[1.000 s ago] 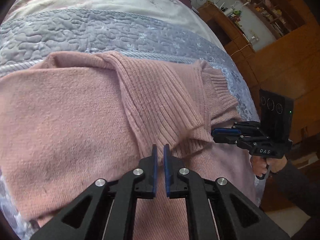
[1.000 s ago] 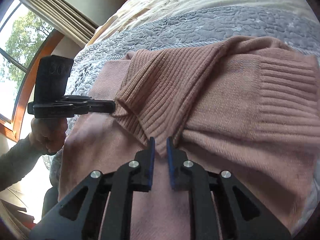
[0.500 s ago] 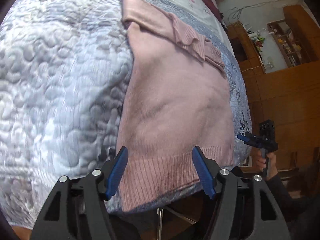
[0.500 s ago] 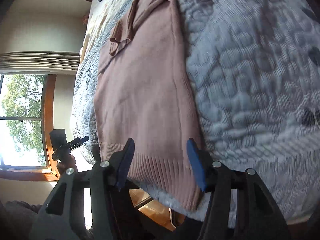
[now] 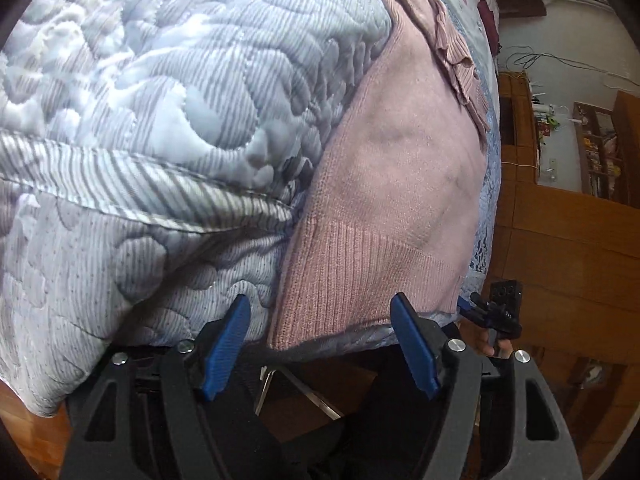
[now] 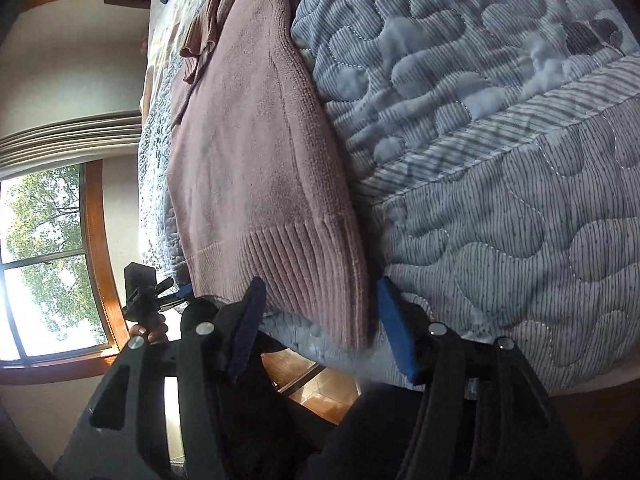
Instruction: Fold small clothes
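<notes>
Pink sweater (image 5: 400, 184) flat on quilted bed (image 5: 168, 80), ribbed hem (image 5: 360, 280) hanging at near edge. Left tool (image 5: 324, 344) and right tool (image 6: 320, 328) both spread wide, straddling hem corners. Likely next: close on corners, lift, fold upward.

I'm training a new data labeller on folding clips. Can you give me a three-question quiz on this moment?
1. True or false: the left gripper is shut on the sweater.
2. Which part of the sweater lies nearest both grippers? A) collar B) ribbed hem C) a cuff
3. Fill in: the sweater lies on a quilted ____.

Key: 1. False; its jaws stand wide open at the hem, as do those of the right gripper. 2. B. 3. bedspread.
</notes>
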A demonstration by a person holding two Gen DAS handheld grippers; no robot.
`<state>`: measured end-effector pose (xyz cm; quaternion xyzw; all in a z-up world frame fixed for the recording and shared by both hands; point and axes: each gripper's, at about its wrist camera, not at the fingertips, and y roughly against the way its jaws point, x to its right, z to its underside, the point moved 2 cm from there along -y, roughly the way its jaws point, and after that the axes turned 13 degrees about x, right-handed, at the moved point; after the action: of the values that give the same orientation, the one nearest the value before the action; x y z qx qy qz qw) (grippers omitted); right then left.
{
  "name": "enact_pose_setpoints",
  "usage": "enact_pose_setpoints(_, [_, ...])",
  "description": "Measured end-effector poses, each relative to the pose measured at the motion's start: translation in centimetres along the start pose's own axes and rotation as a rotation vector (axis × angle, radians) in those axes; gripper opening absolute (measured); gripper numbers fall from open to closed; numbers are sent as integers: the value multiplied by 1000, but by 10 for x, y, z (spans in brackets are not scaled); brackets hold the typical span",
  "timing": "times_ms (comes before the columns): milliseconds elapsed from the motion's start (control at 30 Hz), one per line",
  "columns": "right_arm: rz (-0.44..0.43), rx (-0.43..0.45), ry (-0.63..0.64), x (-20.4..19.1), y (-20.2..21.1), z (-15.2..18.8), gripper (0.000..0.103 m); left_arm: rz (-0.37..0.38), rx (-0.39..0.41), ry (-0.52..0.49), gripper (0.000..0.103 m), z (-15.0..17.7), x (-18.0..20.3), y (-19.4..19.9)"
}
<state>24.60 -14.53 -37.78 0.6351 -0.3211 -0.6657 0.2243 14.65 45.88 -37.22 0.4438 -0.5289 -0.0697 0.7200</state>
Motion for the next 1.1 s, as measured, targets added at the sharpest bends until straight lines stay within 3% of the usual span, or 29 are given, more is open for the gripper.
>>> enact_pose_setpoints(267, [17, -33, -27, 4, -15, -2, 61, 41, -8, 53, 68, 2, 2, -27])
enact_pose_setpoints(367, [0, -43, -29, 0, -20, 2, 61, 44, -31, 57, 31, 7, -1, -27])
enact_pose_setpoints(467, [-5, -45, -13, 2, -16, 10, 60, 35, -23, 49, 28, 14, -2, -23])
enact_pose_setpoints(533, [-13, -46, -19, 2, -17, 11, 58, 40, -7, 65, 18, 15, -4, -21])
enact_pose_setpoints(600, [-11, -43, -18, 1, -17, 12, 45, 36, 16, 76, 10, 16, -5, -18])
enact_pose_setpoints(633, [-11, -43, -13, 1, -17, 13, 38, 37, 30, 89, 10, 15, -4, -17])
enact_pose_setpoints(700, [-5, -28, 9, -3, -16, 15, 11, 49, 58, 112, 9, 15, -1, -12])
enact_pose_setpoints(1100, [-165, 154, 8, -29, 44, 11, 8, 200, 195, 119, 8, 13, 37, 36])
